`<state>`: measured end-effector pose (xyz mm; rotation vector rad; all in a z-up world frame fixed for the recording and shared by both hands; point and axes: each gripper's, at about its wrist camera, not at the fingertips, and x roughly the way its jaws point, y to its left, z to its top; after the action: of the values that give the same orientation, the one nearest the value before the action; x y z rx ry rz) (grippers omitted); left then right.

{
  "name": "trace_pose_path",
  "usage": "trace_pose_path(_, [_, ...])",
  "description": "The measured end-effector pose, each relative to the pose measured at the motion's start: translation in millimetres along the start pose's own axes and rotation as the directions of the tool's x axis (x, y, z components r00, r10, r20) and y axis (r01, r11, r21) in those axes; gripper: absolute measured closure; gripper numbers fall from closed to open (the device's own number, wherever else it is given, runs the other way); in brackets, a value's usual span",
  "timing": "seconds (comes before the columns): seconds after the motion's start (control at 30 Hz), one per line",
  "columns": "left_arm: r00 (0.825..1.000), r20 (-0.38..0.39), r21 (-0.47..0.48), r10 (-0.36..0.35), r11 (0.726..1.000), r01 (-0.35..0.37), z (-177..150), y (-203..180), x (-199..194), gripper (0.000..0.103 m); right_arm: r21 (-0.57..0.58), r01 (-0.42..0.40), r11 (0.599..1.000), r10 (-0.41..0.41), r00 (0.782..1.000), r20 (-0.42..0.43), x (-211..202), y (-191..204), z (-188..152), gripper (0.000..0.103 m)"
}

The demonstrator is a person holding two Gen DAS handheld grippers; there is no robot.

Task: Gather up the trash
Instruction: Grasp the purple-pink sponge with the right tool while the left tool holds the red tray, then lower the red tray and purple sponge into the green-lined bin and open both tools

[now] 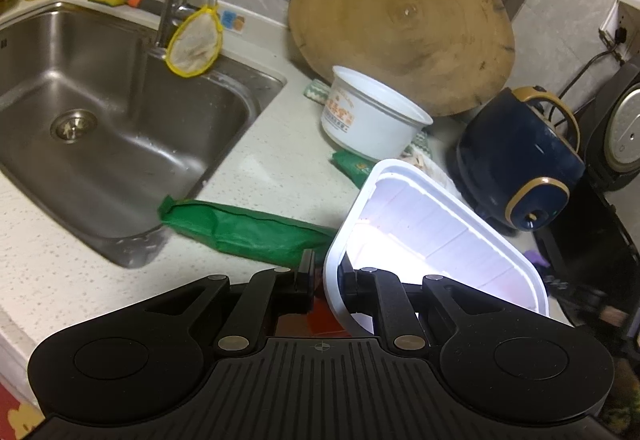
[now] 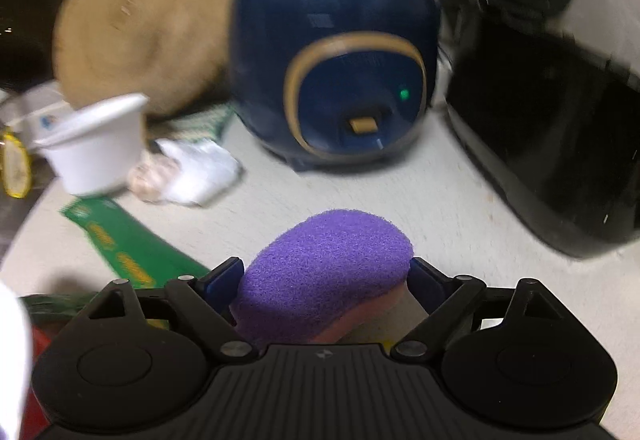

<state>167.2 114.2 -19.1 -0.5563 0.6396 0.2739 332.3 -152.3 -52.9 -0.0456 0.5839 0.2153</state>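
left wrist: looks down along its fingers across the counter (image 1: 256, 159) toward sink (image 1: 120, 119) and cutting board (image 1: 400, 27) | right wrist: low, close to the blue cooker (image 2: 336, 79), blurred | shared: board, white bowl (image 1: 372, 119), cooker, green wrapper (image 1: 248, 232)

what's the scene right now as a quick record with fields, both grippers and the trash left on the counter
left gripper: shut on the rim of the white plastic tray, lifted and tilted
right gripper: shut on the purple sponge
trash on counter: white bowl, green wrapper, crumpled tissue
counter: speckled, sink at left
behind: round wooden board, blue cooker
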Motion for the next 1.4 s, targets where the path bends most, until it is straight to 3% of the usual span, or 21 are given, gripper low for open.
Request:
trace_pose_path(0.23, [0.997,0.055,0.010,-0.053,0.999,0.052,-1.2,26.4,-43.1,0.089,-0.047,-0.119,0.992,0.124,0.984,0.131,-96.4,22.1,-8.3,0.015])
trace_pose_path(0.47, [0.990,0.120,0.021,-0.079,0.997,0.077,0.2,75.1,-94.7,0.089,-0.109,-0.108,0.988,0.126,0.976,0.176,-166.5,55.5,-52.7,0.015])
trace_pose_path(0.7, [0.991,-0.009,0.103,-0.132,0.986,0.132,-29.7,119.6,-109.2,0.089,-0.068,-0.086,0.994,0.093,0.991,0.101,-211.0,81.3,-122.2,0.015])
trace_pose_path(0.9, [0.977,-0.143,0.170,-0.160,0.968,0.183,-68.0,153.4,-125.0,0.089,-0.060,-0.124,0.990,0.126,0.992,0.027,-245.9,94.4,-174.5,0.015])
trace_pose_path(1.0, [0.969,-0.217,0.209,-0.120,0.964,0.166,-92.7,165.0,-120.2,0.088,-0.101,-0.144,0.984,0.143,0.990,-0.016,-250.8,100.5,-196.9,0.015])
trace_pose_path(1.13, [0.961,-0.277,0.235,0.002,0.970,0.066,-133.0,181.3,-94.5,0.088,-0.136,-0.151,0.979,0.141,0.987,-0.081,-240.7,100.3,-219.8,0.015])
trace_pose_path(1.23, [0.935,-0.348,0.197,0.064,0.980,0.006,-162.3,192.4,-69.3,0.088,-0.161,-0.132,0.978,0.116,0.988,-0.104,-233.3,90.7,-237.4,0.015])
trace_pose_path(1.4, [0.878,-0.449,0.211,0.167,0.974,-0.077,-217.2,194.1,-21.9,0.088,-0.098,-0.112,0.989,0.085,0.966,-0.245,-203.3,64.9,-272.6,0.015])
